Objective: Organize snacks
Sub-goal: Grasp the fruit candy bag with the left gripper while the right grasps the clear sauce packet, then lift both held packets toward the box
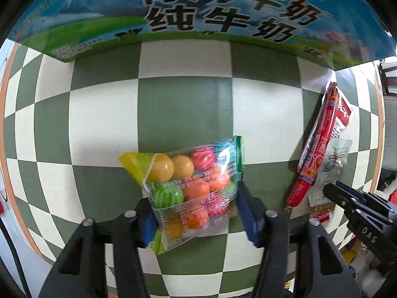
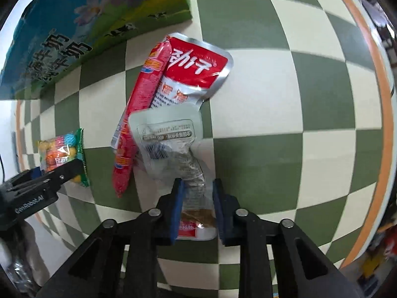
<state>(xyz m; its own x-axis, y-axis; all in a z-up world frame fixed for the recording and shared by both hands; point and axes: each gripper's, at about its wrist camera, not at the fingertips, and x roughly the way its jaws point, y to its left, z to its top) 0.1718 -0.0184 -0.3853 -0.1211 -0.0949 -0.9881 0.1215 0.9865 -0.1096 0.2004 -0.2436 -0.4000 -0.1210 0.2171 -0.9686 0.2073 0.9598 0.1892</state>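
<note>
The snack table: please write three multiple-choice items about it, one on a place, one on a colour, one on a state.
1. Where is the red sausage?
A. on the candy bag
B. partly on the red-and-silver pouch
C. inside the milk carton

2. What colours are the tablecloth squares?
A. green and cream
B. blue and white
C. red and black

3. What is between the right gripper's pads?
A. nothing
B. the sausage
C. a clear packet

Answers: 1 B, the sausage overlaps the pouch edge. 2 A, checks visible everywhere. 3 C, pads flank the packet's lower end.
</note>
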